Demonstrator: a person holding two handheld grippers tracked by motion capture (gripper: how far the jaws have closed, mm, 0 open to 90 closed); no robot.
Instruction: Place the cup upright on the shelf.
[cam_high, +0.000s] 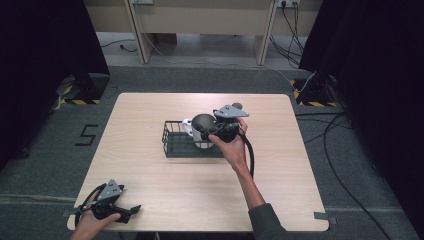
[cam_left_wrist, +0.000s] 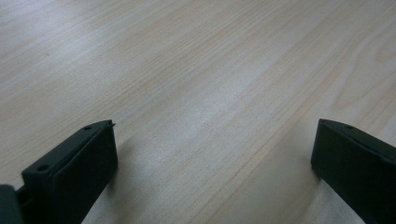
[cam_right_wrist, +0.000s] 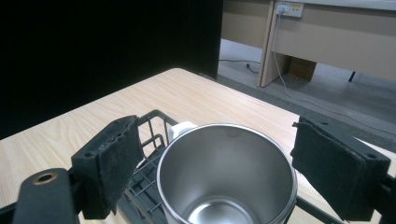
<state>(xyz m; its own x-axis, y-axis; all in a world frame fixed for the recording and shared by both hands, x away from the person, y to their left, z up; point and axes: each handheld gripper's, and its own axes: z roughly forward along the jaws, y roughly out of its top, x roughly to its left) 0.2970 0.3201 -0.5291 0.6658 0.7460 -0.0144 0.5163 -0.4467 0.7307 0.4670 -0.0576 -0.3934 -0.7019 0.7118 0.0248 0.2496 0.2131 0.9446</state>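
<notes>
The rack (cam_high: 176, 141) stood on the table (cam_high: 150, 175) near its middle. The cup (cam_right_wrist: 227, 172) sat upright at the rack's right end, apparently inside it, though its base was hidden. A second vessel (cam_right_wrist: 182, 129) lay just behind the cup, touching or nearly so. The right gripper (cam_high: 216, 127) was at the cup, one jaw on either side of its rim and both clear of it. The left gripper (cam_high: 131, 209) rested at the table's near left corner, well apart from the rack.

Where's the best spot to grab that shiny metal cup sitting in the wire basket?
Probably across the rim, from above. The metal cup stands upright with its mouth open, and the wire basket walls in its lower sides. The right gripper already has its open jaws on either side of the rim.
</notes>
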